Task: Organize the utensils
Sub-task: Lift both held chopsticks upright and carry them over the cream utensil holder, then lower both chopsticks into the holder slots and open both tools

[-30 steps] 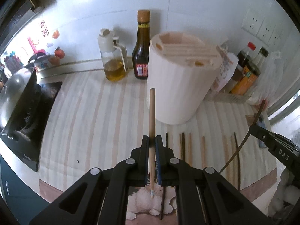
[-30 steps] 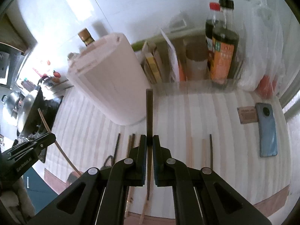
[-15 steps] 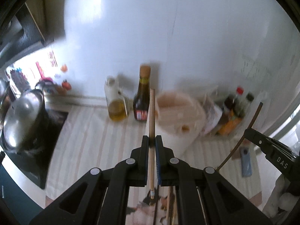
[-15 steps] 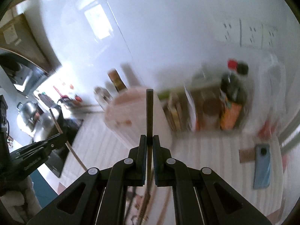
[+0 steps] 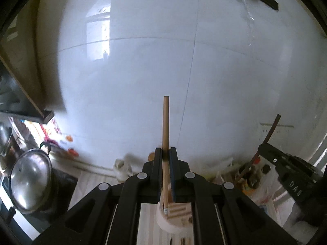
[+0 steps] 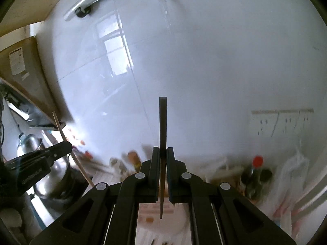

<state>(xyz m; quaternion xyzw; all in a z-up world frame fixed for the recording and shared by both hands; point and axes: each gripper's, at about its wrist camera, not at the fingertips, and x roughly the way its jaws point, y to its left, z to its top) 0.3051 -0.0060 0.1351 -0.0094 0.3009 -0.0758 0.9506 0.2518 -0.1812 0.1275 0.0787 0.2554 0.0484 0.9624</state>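
The left gripper [image 5: 165, 155] has its fingers [image 5: 157, 163] pressed together on a light wooden chopstick [image 5: 165, 126], which stands upright in the left wrist view with its thick end against the white tiled wall [image 5: 143, 71] and its thin tip low between the gripper's arms. Below that tip sits the pale wooden utensil holder [image 5: 173, 216]; only a slice of its slotted top shows, the rest being covered by the gripper's black frame, so whether the tip touches it cannot be told.

The right gripper [image 6: 162, 155] is likewise clamped on a dark chopstick [image 6: 162, 122], upright, its lower end hanging over the blurred top of the holder [image 6: 163, 216].

Each gripper also appears at the edge of the other's view, cut off by the lens rim: the right one [image 5: 265, 149] with its dark stick slanting up, the left one [image 6: 67, 145] with its light stick.

The tabletop [image 5: 90, 183] is mostly hidden. A steel pot lid [image 5: 30, 183] shows at the left, and the bottles [image 6: 255, 173] along the wall are smeared by blur, their labels unreadable. Wall sockets [image 6: 282, 122] are faint and streaked.
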